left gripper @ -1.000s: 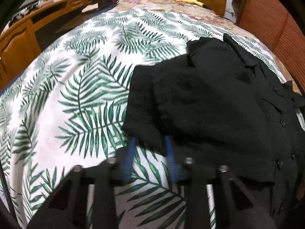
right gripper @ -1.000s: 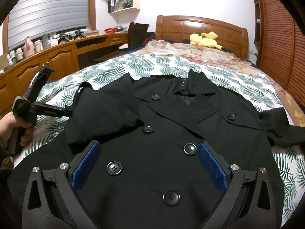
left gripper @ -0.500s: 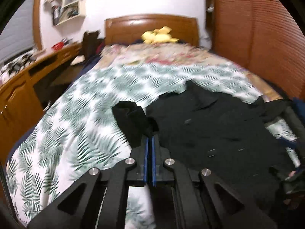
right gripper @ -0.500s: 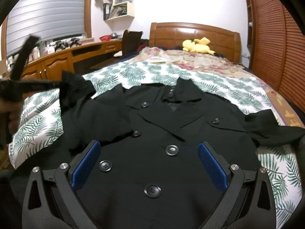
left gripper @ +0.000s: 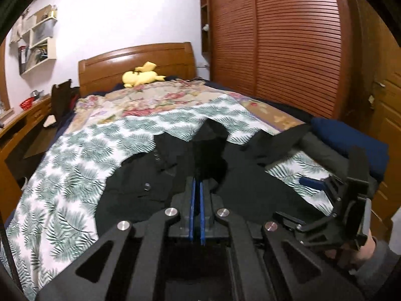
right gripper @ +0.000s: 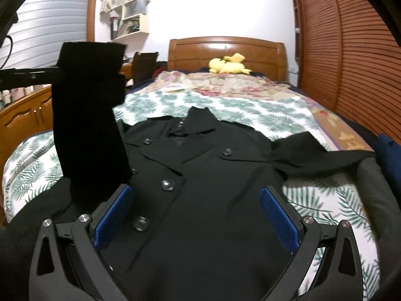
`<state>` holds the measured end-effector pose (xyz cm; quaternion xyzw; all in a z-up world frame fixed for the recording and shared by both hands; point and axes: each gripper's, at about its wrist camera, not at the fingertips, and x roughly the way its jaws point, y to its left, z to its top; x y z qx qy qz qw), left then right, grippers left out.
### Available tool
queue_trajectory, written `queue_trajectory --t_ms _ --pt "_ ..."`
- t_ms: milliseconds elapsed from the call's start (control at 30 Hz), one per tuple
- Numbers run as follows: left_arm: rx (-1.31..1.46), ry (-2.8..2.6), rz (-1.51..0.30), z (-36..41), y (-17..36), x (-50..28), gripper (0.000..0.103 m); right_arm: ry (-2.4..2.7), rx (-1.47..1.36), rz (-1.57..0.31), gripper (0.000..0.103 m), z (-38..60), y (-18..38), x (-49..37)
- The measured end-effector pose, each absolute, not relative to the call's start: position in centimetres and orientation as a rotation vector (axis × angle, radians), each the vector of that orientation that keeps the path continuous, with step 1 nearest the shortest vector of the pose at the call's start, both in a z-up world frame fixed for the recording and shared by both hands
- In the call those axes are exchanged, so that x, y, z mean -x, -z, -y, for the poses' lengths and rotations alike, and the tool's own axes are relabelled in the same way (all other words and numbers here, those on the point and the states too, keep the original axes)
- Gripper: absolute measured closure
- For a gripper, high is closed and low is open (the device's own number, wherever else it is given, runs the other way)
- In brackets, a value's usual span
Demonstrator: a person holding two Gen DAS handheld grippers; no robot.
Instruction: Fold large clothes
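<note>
Black coat (right gripper: 200, 188) lies front-up, buttoned, on the bed (right gripper: 250, 110). Our left tongs (left gripper: 196, 188) are clenched on its sleeve (right gripper: 87, 125), lifted and hanging limp. Right tongs (right gripper: 195, 215) are released, hovering over the hem. We judge it soft, heavyish and droopy; best gripped at cuffs, shoulders and hem corners.

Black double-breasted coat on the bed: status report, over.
Left gripper shut on black sleeve, lifted. Right gripper open above black double-breasted coat. Nothing in the way.
</note>
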<state>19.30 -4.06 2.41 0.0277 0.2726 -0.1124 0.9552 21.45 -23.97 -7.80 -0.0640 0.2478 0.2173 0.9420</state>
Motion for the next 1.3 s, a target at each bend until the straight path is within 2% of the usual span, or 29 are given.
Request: queue_trajectory --t_ms 200,633,1167,1300 --pt "-0.070 0.237 -0.597 6.1 -0.7 -18.2 0.103 -0.409 0.124 -0.504 0.000 26.3 8.0 -20.7" --pt "0.016 0.264 -0.668 5.7 3.5 -12.5 0.089 -0.429 0.107 -0.496 0.000 26.3 7.4 -20.3" --pt "0.023 0.111 -0.683 1.0 8.0 -10.6 0.088 -0.629 0.129 -0.624 0.000 21.3 10.8 -19.1" --pt "0.023 0.088 -0.694 0.4 8.8 -10.6 0.088 -0.706 0.132 -0.668 0.004 19.9 11.7 -18.2"
